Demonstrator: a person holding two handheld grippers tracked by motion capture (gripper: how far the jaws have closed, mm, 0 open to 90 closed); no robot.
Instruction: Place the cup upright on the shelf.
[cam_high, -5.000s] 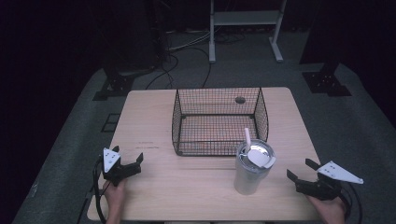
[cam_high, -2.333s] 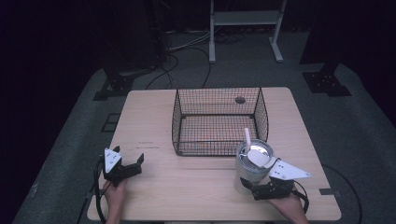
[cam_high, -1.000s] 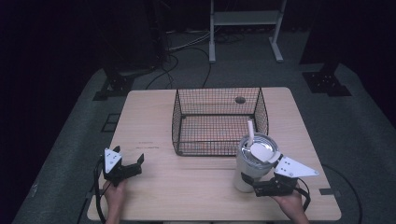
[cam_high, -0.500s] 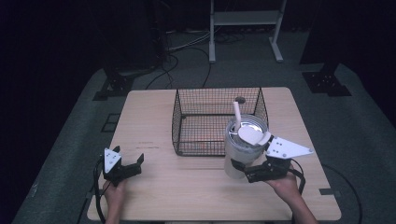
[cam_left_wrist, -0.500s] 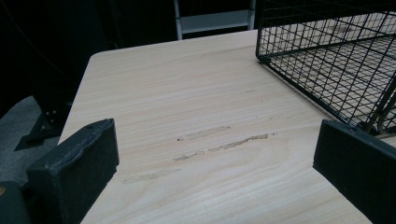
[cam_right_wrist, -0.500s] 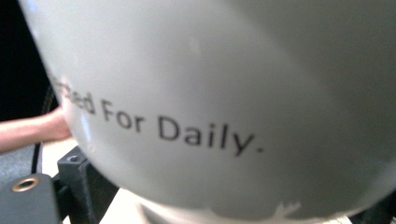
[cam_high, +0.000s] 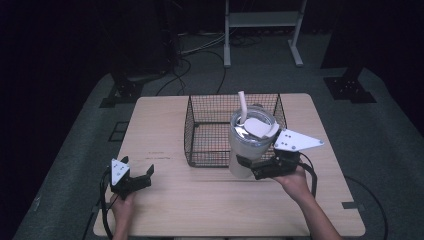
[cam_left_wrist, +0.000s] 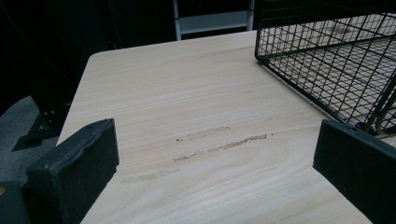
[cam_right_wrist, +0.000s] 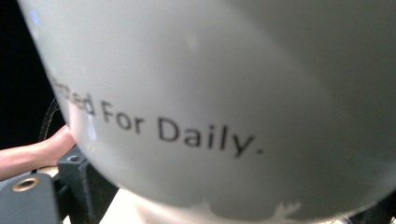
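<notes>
A pale grey tumbler (cam_high: 246, 147) with a lid and a white straw (cam_high: 242, 104) hangs above the table, in front of the near wall of the black wire basket (cam_high: 202, 131). My right gripper (cam_high: 251, 169) is shut on the tumbler's lower body from the right. In the right gripper view the tumbler (cam_right_wrist: 210, 93) shows printed words up close, with one black finger (cam_right_wrist: 79, 184) at its lower left. My left gripper (cam_high: 141, 178) rests open near the table's front left. Between its jaws is bare wood, with the left gripper (cam_left_wrist: 215, 165) near the basket (cam_left_wrist: 327, 60).
The wooden table (cam_high: 200, 210) has free room in front of the basket and along its left side. A small dark object (cam_high: 256, 108) lies at the basket's far side. Cables and stand feet lie on the dark floor beyond the table.
My right gripper came in from the right, shut on the tumbler, then lifted it and carried it left and forward toward the basket. The left gripper stayed put.
</notes>
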